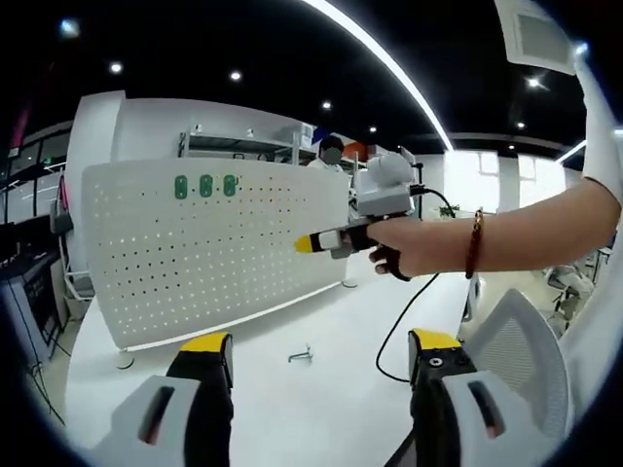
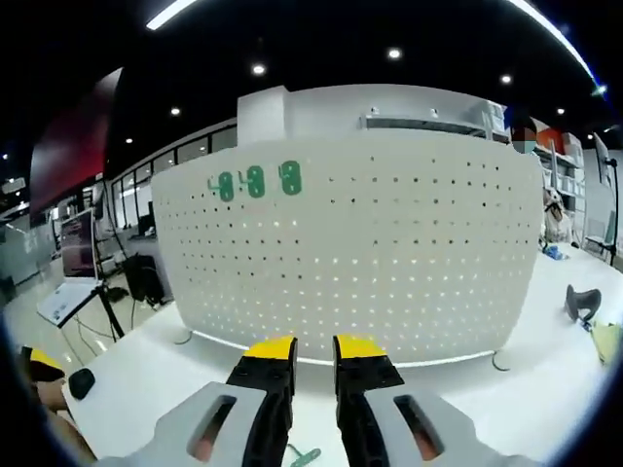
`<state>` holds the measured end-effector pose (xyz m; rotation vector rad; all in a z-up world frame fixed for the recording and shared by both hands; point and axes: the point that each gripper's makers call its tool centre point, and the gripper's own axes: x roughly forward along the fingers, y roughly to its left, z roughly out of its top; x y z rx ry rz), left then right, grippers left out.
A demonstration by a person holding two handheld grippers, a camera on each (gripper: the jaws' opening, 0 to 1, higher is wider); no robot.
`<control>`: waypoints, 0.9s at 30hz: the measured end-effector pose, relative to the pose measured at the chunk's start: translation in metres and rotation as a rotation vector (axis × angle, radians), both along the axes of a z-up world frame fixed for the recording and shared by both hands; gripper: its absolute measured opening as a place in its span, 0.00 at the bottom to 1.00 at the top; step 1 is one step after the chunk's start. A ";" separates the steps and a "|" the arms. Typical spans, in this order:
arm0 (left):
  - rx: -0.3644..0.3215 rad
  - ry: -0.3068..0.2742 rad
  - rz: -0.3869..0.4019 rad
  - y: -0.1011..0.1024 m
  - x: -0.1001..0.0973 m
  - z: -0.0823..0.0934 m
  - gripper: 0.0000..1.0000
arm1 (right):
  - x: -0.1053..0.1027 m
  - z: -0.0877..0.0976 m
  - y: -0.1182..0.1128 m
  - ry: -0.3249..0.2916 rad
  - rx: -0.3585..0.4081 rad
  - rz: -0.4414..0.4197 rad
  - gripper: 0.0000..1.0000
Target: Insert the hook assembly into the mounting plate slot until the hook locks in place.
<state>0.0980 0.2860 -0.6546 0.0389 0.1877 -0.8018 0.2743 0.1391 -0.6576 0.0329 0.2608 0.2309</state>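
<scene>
Pegboard (image 2: 360,263), green tags (image 2: 255,182) seemingly unreadable

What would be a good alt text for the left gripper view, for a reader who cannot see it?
A white perforated mounting plate stands upright on a white table, with three green hooks near its top left. A person's hand holds the right claw near the plate, and a small metal hook lies on the table between the left claw's open jaws.

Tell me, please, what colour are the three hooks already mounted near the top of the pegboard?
Green; the three hooks on the white pegboard show best in the right gripper view.
</scene>
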 end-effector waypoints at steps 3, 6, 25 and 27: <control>0.009 0.000 -0.002 -0.005 -0.002 0.000 0.75 | -0.001 -0.009 -0.003 0.010 -0.006 0.009 0.16; 0.004 0.004 0.002 -0.007 -0.001 -0.001 0.76 | -0.005 -0.023 0.001 0.036 -0.013 0.042 0.17; 0.049 0.044 0.080 0.003 0.001 -0.012 0.76 | -0.020 -0.105 0.011 0.192 0.012 0.088 0.19; 0.049 0.044 0.078 0.003 0.002 -0.013 0.75 | -0.025 -0.118 0.012 0.225 0.016 0.081 0.19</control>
